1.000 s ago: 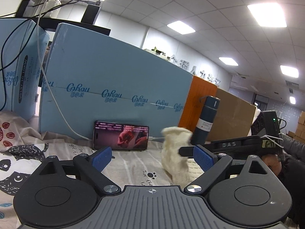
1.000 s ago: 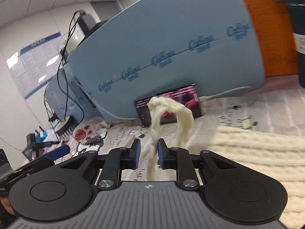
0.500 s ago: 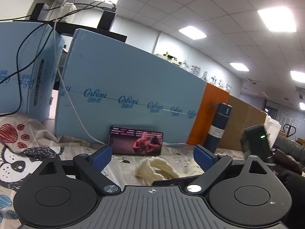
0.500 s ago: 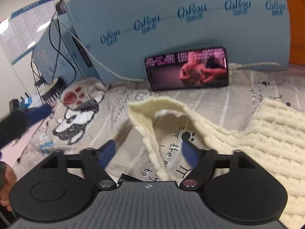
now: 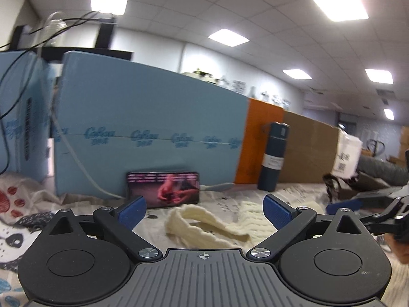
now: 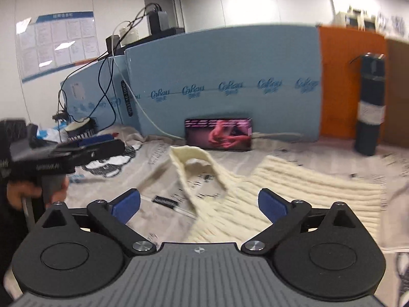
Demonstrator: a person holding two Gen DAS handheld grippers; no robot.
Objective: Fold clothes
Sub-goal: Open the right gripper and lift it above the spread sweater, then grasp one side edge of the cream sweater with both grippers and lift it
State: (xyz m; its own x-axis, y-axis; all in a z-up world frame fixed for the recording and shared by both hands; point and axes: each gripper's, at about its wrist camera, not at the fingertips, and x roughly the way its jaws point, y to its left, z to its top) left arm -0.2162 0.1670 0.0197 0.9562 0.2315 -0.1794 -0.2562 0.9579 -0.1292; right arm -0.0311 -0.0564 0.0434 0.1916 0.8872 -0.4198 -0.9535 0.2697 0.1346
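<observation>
A cream knitted garment (image 6: pixel 281 192) lies spread on the printed cloth (image 6: pixel 158 153), and its looped strap (image 6: pixel 191 158) rests flat towards the phone. My right gripper (image 6: pixel 199 206) hovers just above the knit. Its jaws are opening and wide apart, and nothing is pinched between the blue pads (image 6: pixel 126 206). In the left wrist view the same garment (image 5: pixel 204 222) lies ahead of my left gripper (image 5: pixel 204 211). That gripper's jaws are also opening and hold nothing. Each gripper shows in the other's view: the left gripper (image 6: pixel 112 144) at the left edge, the right gripper (image 5: pixel 340 202) at the right edge.
A phone (image 6: pixel 218 134) with a lit screen leans on a blue foam board (image 6: pixel 222 64) at the back. A dark flask (image 6: pixel 369 105) stands at the right by an orange panel (image 6: pixel 350 81). Cables (image 6: pixel 110 81) hang at the back left. A hand (image 6: pixel 23 192) holds the left gripper.
My right gripper held the cream strap aloft, then opened. The strap dropped onto the cloth and the gripper pulled back to the right. The left gripper stayed put, rolling slightly.
</observation>
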